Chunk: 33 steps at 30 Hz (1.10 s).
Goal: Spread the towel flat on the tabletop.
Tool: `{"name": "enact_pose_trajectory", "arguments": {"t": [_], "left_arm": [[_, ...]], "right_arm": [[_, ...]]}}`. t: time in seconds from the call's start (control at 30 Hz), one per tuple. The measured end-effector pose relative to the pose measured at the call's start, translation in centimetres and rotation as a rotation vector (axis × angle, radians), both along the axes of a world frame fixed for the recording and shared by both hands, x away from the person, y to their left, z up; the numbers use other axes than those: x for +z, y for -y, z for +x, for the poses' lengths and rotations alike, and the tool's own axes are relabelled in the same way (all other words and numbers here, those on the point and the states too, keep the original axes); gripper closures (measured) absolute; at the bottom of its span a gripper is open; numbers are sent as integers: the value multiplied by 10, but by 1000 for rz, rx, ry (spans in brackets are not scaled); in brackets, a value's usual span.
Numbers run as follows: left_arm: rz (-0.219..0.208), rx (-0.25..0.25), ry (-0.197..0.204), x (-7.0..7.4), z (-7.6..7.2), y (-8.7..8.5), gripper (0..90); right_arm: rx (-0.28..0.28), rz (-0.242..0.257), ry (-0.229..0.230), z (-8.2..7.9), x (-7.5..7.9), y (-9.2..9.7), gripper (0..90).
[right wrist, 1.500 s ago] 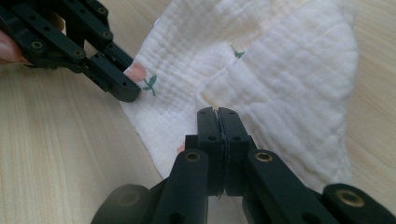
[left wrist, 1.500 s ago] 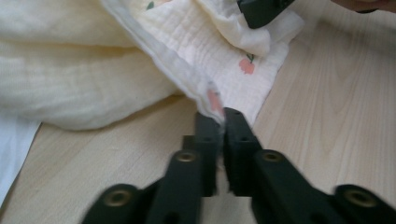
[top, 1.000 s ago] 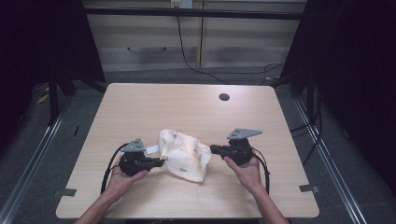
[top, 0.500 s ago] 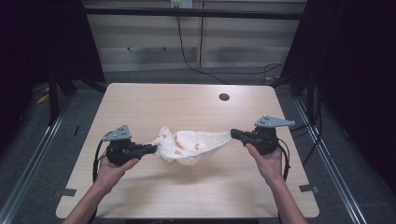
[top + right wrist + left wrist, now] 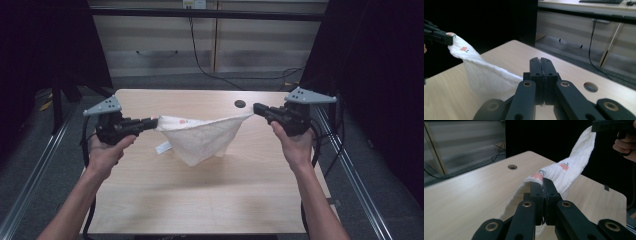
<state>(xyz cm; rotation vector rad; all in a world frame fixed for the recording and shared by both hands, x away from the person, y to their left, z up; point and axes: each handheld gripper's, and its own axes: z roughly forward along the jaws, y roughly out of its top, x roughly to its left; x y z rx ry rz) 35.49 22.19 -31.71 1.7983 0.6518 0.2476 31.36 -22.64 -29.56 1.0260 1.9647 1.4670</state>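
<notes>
Above the wooden table (image 5: 150,200), left gripper (image 5: 152,121) and right gripper (image 5: 257,108) each pinch a corner of the white cloth (image 5: 200,140), lifted and stretched; its middle sags, folding yet to begin.

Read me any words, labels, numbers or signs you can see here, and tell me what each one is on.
No readable text.
Cloth: small red fruit-like prints, no letters.
Tag hanging at the cloth's left edge: too small to read.
Table: bare wood, no marking.
Left gripper and right gripper: no lettering to be made out.
</notes>
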Motion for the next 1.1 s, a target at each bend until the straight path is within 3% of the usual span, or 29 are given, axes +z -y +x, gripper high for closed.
{"name": "enact_pose_trajectory", "arguments": {"t": [0.17,0.23,0.33,0.43,0.57,0.6,0.67,0.7,0.8,0.83,0.87,0.9,0.93,0.97,1.0,1.03,1.07,1.1], "left_arm": [[-6,36,-2,24,21,1,885],[2,59,-20,27,32,3,885],[4,82,-43,28,52,7,885],[-5,111,-30,34,67,11,885],[-26,116,-12,46,73,17,885],[-35,105,1,49,70,19,886],[-7,89,24,50,64,23,885],[18,85,34,46,60,24,886],[19,68,-7,20,52,21,885],[28,65,-20,11,50,21,885],[36,60,-29,3,47,21,885],[44,49,-63,-15,40,20,885],[47,47,-74,-24,36,20,885],[41,33,-91,-36,31,19,886],[59,30,-115,-48,28,18,885],[77,30,-135,-59,24,17,885],[80,26,-156,-68,21,16,885],[81,24,-175,-77,17,15,885]], "right_arm": [[-27,-5,11,19,28,3,891],[-30,2,8,24,30,4,890],[-59,1,-14,43,30,3,891],[-72,2,-15,51,31,3,891],[-92,-22,-5,62,40,7,891],[-97,-1,13,62,43,11,891],[-97,2,14,61,43,13,891],[-94,7,15,58,41,14,890],[-78,-11,-12,47,22,17,891],[-58,-13,-49,38,1,18,890],[-58,-13,-49,38,1,18,890],[-55,-25,-66,35,-8,17,890],[-44,-45,-98,28,-26,16,890],[-34,-48,-112,24,-36,16,890],[-23,-54,-152,14,-59,16,891],[-23,-54,-152,14,-59,16,890],[-7,-37,-188,6,-78,17,890],[-7,-37,-188,6,-78,17,890]]}}
